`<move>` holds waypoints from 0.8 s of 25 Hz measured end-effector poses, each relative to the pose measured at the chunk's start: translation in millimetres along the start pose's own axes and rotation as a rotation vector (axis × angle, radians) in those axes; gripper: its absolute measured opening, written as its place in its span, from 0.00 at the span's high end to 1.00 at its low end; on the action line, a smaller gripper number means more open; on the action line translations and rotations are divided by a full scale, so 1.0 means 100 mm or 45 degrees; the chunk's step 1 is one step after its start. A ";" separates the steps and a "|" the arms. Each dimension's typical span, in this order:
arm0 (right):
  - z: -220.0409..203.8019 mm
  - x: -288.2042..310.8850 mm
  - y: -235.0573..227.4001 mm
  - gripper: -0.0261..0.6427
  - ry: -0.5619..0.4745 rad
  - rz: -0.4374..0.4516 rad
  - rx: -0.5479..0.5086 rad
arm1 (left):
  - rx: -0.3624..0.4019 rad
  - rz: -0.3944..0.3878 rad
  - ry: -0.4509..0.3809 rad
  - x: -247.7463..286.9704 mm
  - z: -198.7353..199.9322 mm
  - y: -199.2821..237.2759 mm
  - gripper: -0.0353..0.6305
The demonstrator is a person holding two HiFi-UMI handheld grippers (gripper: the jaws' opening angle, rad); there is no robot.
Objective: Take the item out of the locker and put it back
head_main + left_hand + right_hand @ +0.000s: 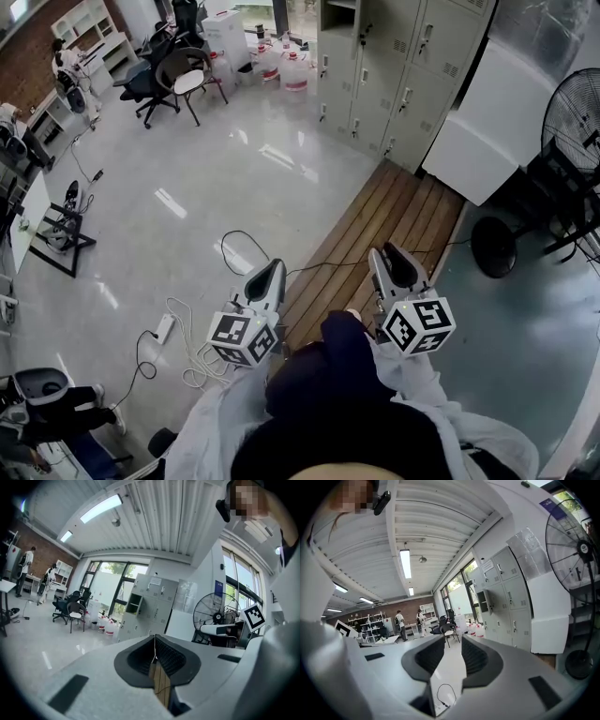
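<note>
A bank of grey lockers [394, 56] stands across the room, far ahead of both grippers. One compartment stands open with its door swung out; it shows in the left gripper view [133, 604] and in the right gripper view [483, 601]. No item shows inside it from here. My left gripper [272, 267] is held level in front of the person, its ribbed pads meeting with nothing between them [154, 641]. My right gripper [394, 253] is beside it, its jaws a narrow gap apart and empty [451, 641].
A strip of wooden flooring [375, 244] runs toward the lockers. A white panel [478, 131] leans to the right of them, next to a standing fan [572, 122]. Water jugs [281, 66] and chairs [178, 80] stand at the back left. A cable and power strip [164, 328] lie on the floor.
</note>
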State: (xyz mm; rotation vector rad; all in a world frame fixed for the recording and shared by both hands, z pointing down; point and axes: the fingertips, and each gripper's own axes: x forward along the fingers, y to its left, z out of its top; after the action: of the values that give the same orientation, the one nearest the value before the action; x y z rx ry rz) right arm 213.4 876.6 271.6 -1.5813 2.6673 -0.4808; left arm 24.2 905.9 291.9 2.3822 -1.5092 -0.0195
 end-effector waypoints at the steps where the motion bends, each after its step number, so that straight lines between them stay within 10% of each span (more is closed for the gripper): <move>1: 0.00 0.01 0.01 0.81 -0.003 0.000 -0.003 | 0.000 -0.001 0.003 0.00 -0.01 0.01 0.93; 12: -0.16 0.42 -0.16 0.13 0.014 -0.005 0.006 | -0.006 0.010 0.013 0.31 -0.11 0.30 0.93; 20: -0.31 1.36 -0.58 0.10 0.018 0.069 0.020 | 0.000 0.017 0.015 1.17 -0.18 0.86 0.93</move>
State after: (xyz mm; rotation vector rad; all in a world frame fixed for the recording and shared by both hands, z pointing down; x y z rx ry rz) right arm 191.6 742.4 337.1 -1.5031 2.7017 -0.5118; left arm 3.5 773.0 351.0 2.3680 -1.5198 -0.0022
